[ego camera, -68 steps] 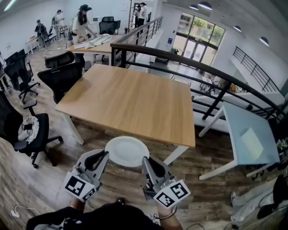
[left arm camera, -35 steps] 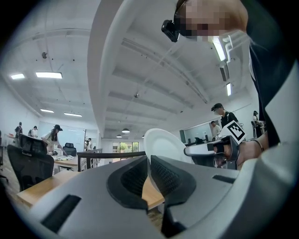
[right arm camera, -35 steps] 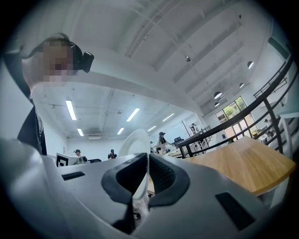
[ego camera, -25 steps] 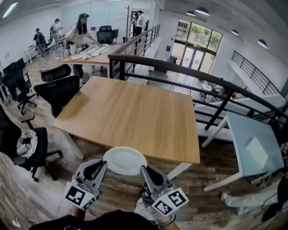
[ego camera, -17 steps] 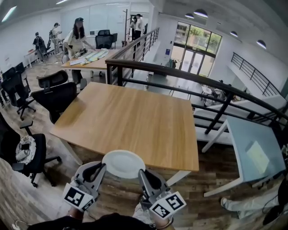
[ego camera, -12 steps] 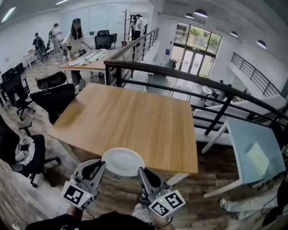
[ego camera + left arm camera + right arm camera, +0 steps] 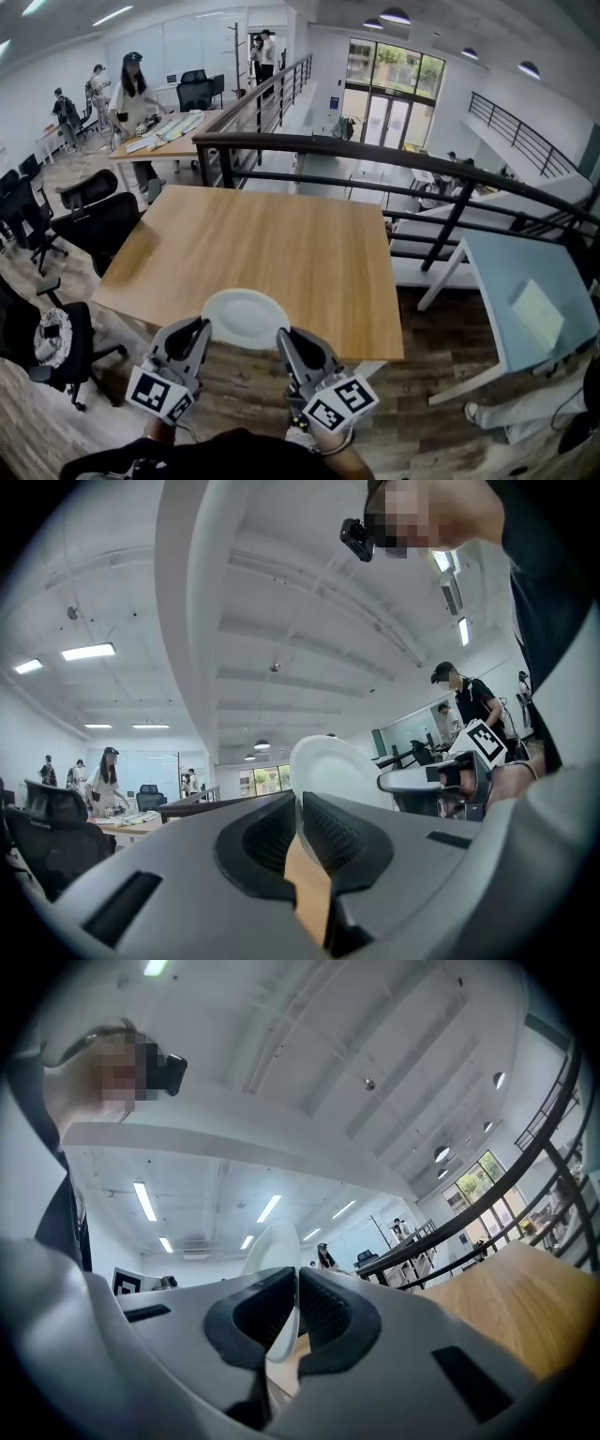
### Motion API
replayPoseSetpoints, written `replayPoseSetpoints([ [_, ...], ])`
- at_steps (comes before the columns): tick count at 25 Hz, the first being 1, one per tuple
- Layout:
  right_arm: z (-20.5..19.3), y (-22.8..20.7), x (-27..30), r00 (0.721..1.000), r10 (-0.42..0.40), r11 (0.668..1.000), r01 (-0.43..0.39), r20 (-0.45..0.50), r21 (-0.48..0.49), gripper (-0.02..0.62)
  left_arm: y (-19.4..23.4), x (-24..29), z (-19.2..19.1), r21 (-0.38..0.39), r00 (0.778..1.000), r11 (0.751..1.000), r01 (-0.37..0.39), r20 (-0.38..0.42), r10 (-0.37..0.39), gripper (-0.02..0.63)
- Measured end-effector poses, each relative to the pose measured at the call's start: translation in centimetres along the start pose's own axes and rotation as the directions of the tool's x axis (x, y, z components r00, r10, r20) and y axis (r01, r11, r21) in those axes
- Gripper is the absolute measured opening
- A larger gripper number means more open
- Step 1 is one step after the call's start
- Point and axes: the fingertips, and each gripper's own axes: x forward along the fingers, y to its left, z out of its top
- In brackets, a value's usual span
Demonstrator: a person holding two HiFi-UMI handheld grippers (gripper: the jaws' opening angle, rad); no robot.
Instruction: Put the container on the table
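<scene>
Both tongs clenched on the container (image 7: pixel 246 319): left tongs (image 7: pixel 198 330) pinch its left rim, right tongs (image 7: pixel 284 336) pinch its right rim. It's a shallow white dish slung between the two tips, roughly over the near edge of the desk (image 7: pixel 281 234), which stretches ahead of the tongs. Risks, my read: these are thin rim bites only, so hands drifting apart could pull one rim free and tip it. Letting go this close to the edge could drop it to the floor (image 7: pixel 436 342).
</scene>
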Motion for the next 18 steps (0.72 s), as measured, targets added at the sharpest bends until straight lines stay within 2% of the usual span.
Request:
replayPoseSetpoints([
  [7,2.2,-3.9,-1.3,0.999,-0.027,1.0,0.028,0.022,-0.005,0.025,-2.1,4.6,0.4,0.002,1.0,1.0,0.018,0.002,-0.018,0.037],
  [18,3.4,-9.6,0.3,0.999,-0.031,1.0,0.031,0.025,-0.001,0.025,-1.7,10.6,-0.4,0.007,1.0,1.0,0.02,-0.012,-0.02,0.037],
])
